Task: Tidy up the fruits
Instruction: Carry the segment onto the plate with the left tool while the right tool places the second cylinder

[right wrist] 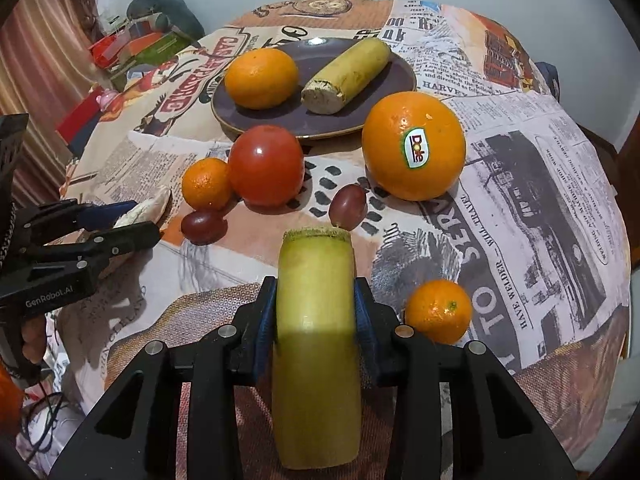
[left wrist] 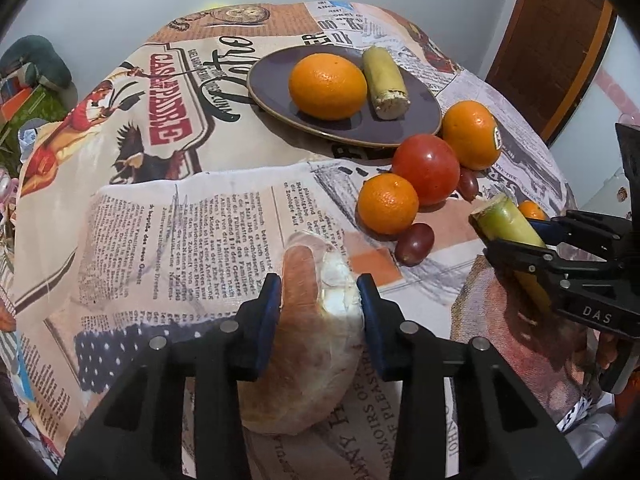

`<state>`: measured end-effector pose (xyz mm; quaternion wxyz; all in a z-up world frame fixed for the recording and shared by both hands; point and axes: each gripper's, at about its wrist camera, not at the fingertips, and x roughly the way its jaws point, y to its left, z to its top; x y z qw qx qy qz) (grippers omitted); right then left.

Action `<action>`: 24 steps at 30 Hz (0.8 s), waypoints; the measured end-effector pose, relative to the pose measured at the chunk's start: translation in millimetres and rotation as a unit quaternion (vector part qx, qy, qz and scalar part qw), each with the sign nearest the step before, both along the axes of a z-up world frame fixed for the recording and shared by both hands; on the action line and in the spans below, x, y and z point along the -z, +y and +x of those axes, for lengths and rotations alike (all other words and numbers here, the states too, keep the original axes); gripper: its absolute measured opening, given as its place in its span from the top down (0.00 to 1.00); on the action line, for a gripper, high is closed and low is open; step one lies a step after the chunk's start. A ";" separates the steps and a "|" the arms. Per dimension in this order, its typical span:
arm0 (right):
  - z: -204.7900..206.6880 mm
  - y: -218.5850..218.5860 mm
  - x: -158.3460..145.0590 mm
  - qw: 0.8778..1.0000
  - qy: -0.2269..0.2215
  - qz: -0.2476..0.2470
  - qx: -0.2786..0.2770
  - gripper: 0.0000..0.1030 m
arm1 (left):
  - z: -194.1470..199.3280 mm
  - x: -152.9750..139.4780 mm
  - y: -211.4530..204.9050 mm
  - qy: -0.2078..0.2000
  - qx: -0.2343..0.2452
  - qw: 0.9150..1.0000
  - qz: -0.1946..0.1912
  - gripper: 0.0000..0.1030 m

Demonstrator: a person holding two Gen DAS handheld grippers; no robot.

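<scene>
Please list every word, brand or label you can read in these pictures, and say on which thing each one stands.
"Dole": sticker on the large orange.
"GenRobot.AI": body of the left gripper.
"DAS": body of the right gripper; the rest is cut off.
"HAVE WELDER — WILL TRAVEL", "HARVEY": tablecloth.
"MEMOIRS OF PLEASURE": tablecloth, left wrist view.
The tablecloth's small newspaper columns are too small to read.
</scene>
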<state>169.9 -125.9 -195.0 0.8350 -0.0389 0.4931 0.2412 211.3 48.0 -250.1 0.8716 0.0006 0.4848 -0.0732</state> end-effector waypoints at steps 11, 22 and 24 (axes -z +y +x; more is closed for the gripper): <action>-21.2 -5.9 -48.8 0.998 -0.066 0.021 0.004 0.67 | -25.4 -50.9 9.1 -0.061 -0.021 0.998 -0.011 0.77; -21.5 -9.6 -98.0 0.990 -0.133 0.051 0.015 0.67 | -26.5 -88.0 11.6 -0.108 -0.030 0.994 -0.020 0.78; -17.8 -9.6 -103.3 0.988 -0.141 0.057 0.019 0.67 | -23.3 -93.5 11.6 -0.116 -0.030 0.993 -0.025 0.78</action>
